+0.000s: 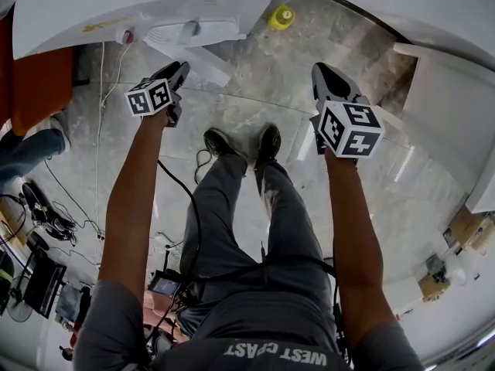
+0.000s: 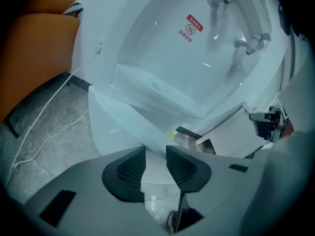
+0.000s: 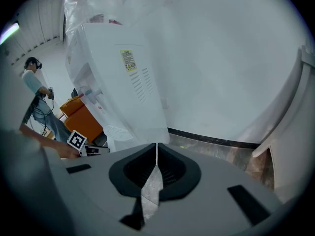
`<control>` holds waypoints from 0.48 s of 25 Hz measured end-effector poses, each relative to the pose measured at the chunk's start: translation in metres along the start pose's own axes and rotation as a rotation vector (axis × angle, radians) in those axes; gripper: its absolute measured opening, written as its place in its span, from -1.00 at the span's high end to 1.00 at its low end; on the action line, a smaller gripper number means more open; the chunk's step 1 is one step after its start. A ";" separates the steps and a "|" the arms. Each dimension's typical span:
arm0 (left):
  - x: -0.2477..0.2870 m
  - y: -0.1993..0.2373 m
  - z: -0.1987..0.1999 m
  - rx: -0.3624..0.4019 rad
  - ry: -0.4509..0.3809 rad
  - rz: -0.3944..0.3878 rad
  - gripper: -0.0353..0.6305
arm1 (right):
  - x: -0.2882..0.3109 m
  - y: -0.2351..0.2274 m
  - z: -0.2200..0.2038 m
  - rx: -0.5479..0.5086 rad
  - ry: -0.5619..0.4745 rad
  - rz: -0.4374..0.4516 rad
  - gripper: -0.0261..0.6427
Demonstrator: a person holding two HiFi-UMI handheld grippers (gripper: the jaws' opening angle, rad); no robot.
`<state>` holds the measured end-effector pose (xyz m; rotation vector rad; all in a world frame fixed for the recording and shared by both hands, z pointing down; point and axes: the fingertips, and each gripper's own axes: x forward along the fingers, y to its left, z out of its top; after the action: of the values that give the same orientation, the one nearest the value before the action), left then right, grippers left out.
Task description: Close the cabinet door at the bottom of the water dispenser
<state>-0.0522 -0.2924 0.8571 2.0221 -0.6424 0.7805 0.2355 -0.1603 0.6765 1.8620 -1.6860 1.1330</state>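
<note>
Just one cabinet door [image 2: 118, 127], one left gripper [image 2: 155, 151], one right gripper [image 3: 156, 146].

Grey trousers [image 1: 224, 222], black shoes [image 1: 219, 142], grey sleeves [image 1: 108, 315]; left tongs [image 2: 155, 150] and right tongs [image 3: 156, 146] bear marker cubes [image 1: 349, 127].

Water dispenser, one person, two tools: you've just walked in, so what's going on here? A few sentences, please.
A person stands facing the water dispenser with a tool in each hand. The door at its bottom stands open, swung out over the floor. The left tool is close up to that door, jaws apart with nothing between them; contact cannot be made out. The right tool is held off to the side, shut and empty. The door is not yet closed.
</note>
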 end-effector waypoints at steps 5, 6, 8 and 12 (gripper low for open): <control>0.014 -0.007 0.009 0.022 -0.017 -0.007 0.46 | 0.000 -0.010 -0.006 0.013 0.005 -0.010 0.83; 0.016 -0.009 0.010 0.032 -0.017 -0.006 0.47 | -0.001 -0.011 -0.007 0.016 0.006 -0.011 0.83; 0.022 -0.011 0.013 0.065 -0.013 0.002 0.49 | -0.001 -0.014 -0.009 0.020 0.006 -0.015 0.83; 0.031 -0.016 0.022 0.137 -0.002 0.014 0.52 | -0.004 -0.019 -0.012 0.026 0.007 -0.023 0.83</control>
<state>-0.0141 -0.3075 0.8618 2.1443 -0.6196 0.8510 0.2502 -0.1444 0.6848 1.8857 -1.6498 1.1561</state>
